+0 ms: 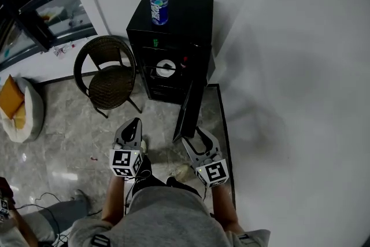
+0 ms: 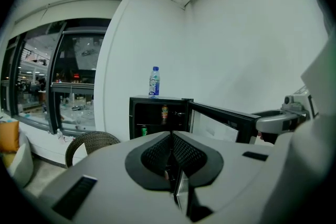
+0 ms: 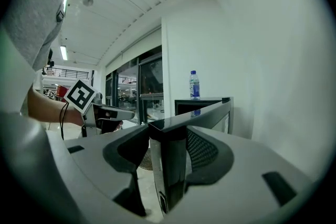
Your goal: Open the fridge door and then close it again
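A small black fridge (image 1: 173, 49) stands against the white wall with its door (image 1: 189, 110) swung wide toward me. A water bottle (image 1: 159, 3) stands on top of it. My right gripper (image 1: 193, 135) is at the door's free edge. In the right gripper view that edge (image 3: 170, 165) fills the gap between the jaws, which stand at their widest; I see no firm squeeze. My left gripper (image 1: 134, 123) hovers left of the door, shut and empty, pointing at the fridge's open inside (image 2: 157, 118), where cans (image 2: 164, 112) sit on shelves.
A dark wicker chair (image 1: 110, 81) stands just left of the fridge. The white wall (image 1: 289, 95) runs close along the right side of the door. A white cushion with an orange item (image 1: 20, 107) lies at far left, near the glass windows (image 2: 73, 81).
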Tool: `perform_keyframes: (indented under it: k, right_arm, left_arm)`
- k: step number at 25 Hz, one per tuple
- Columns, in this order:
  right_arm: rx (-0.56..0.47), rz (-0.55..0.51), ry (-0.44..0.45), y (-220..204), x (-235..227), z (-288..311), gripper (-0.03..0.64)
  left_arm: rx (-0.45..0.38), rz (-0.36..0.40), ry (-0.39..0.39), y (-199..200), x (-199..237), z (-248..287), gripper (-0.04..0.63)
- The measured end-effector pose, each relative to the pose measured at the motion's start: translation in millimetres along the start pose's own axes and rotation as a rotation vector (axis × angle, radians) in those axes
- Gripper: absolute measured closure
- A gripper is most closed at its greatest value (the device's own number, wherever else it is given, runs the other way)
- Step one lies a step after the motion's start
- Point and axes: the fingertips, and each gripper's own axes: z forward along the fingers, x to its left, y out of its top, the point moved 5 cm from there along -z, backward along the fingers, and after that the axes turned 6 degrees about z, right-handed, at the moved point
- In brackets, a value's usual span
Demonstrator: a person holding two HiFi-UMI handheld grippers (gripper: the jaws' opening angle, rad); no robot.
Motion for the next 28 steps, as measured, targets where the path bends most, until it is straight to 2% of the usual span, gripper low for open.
perform_keyframes:
  k: [10,28]
  right_arm:
    - [0.013,0.011,-0.024,1.2,25.6,31.8,0.391]
    - [0.017,0.029,0.037,11.8,58.5,106.6,0.428]
  left_arm:
    - [0.006,0.028,-0.08,6.4,39.2,24.5,0.58]
    - [-0.015,0.03,-0.068,23.2,102.6,45.6,0.58]
